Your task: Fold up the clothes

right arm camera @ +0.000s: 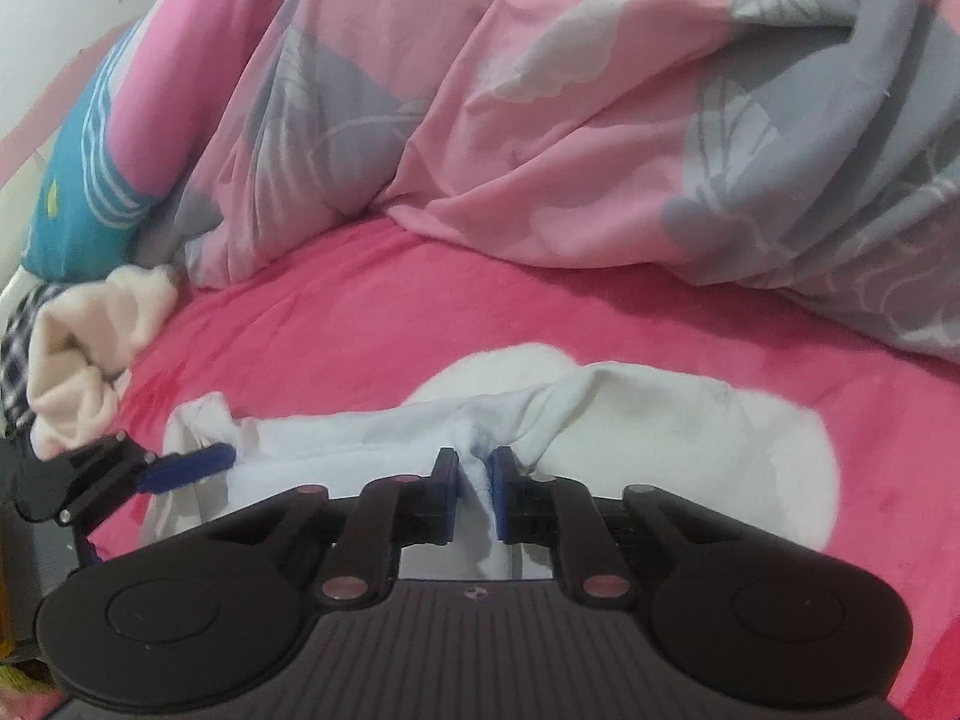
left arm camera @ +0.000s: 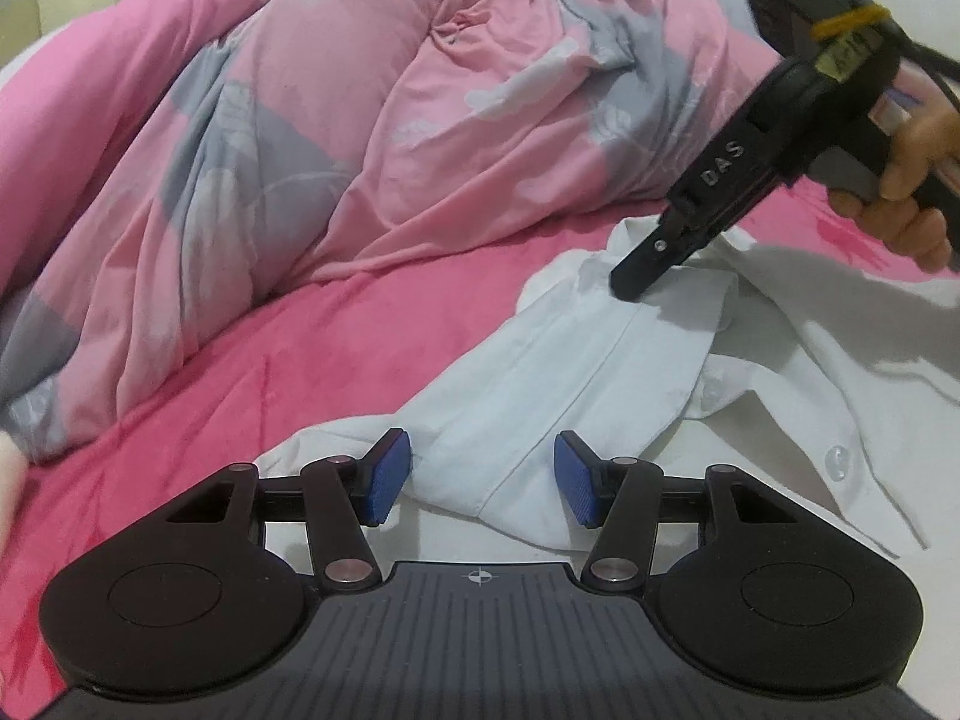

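Pink bed sheet (left arm camera: 336,336) fills the scene and serves as the folding surface, with a bunched pink-and-grey duvet (left arm camera: 372,120) pushed to the far side, likely shoved back to free room. White button shirt (left arm camera: 600,372) lies crumpled on the sheet, near side, placket and buttons facing up, sleeve or side panel trailing toward the left gripper (left arm camera: 483,480). That gripper's blue pads stand well apart and straddle a fold of shirt cloth without clamping it; it looks poised to grab the edge. Right gripper (right arm camera: 476,489) has its pads drawn nearly together with a ridge of white cloth pinched between them, so it is clamped on the shirt; in the left wrist view it comes in from the right, held in a bare hand (left arm camera: 900,192), tip down at the collar end. Probable reason: one end pinned and lifted so the other end can be pulled straight before folding. Folding judged barely begun, shirt not flat yet. Off to the left in the right wrist view, a cream garment (right arm camera: 90,360) and a blue patterned pillow (right arm camera: 84,180) sit apart, not involved.
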### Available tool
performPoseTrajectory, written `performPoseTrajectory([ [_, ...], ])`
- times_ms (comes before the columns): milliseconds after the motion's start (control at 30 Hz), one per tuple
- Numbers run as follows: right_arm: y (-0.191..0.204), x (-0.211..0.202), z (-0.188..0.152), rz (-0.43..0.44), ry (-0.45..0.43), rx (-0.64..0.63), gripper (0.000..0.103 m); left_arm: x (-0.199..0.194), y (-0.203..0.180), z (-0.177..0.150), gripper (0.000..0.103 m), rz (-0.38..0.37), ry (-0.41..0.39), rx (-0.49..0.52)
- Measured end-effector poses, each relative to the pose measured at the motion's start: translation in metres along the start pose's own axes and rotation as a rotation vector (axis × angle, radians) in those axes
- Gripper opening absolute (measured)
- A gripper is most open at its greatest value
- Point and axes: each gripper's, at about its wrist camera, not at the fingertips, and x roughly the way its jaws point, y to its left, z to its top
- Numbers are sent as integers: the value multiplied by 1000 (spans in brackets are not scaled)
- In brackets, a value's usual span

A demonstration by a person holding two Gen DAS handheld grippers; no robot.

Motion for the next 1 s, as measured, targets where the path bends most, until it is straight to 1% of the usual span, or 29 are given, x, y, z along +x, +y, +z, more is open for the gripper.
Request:
performPoseTrajectory([
  [33,-1,-6,0,-15,-12,10,33,-4,2,0,54,-6,-4,-15],
  [67,-1,-14,0,-30,-32,13,36,-9,5,0,54,-12,-8,-29],
  [167,3,-41,-5,-58,-110,-26,37,-26,12,1,55,-40,-46,-71],
  [233,9,-55,-8,-60,-143,-71,34,-32,15,3,55,-44,-64,-87],
  [267,15,-56,-11,-53,-139,-101,32,-35,16,4,55,-46,-73,-95],
  [300,20,-52,-14,-50,-126,-129,29,-32,15,5,55,-41,-66,-94],
  [400,34,-29,-26,-50,-71,-209,28,-11,4,6,55,-18,16,-55],
  [467,38,-8,-35,-84,-28,-248,28,5,-2,1,56,2,84,-19],
  [533,38,9,-42,-120,2,-271,27,7,-1,2,56,-3,98,-39],
  [633,39,-8,-36,-99,-34,-232,27,8,2,5,55,-11,117,-70],
  [700,41,-20,-31,-65,-72,-228,27,9,3,6,56,-17,130,-90],
  [733,41,-19,-29,-58,-76,-216,27,10,4,7,56,-20,136,-100],
  [800,34,-3,-26,-68,-47,-166,27,11,6,9,58,-25,149,-121],
  [867,23,15,-29,-75,4,-87,26,12,7,10,60,-31,162,-141],
  [900,19,10,-30,-66,-4,-51,26,12,8,11,60,-34,169,-152],
  [933,21,-7,-29,-54,-24,-25,26,8,7,13,60,-13,164,-161],
  [1000,23,-41,-27,-32,-63,28,27,-14,9,22,60,-4,139,-184],
])
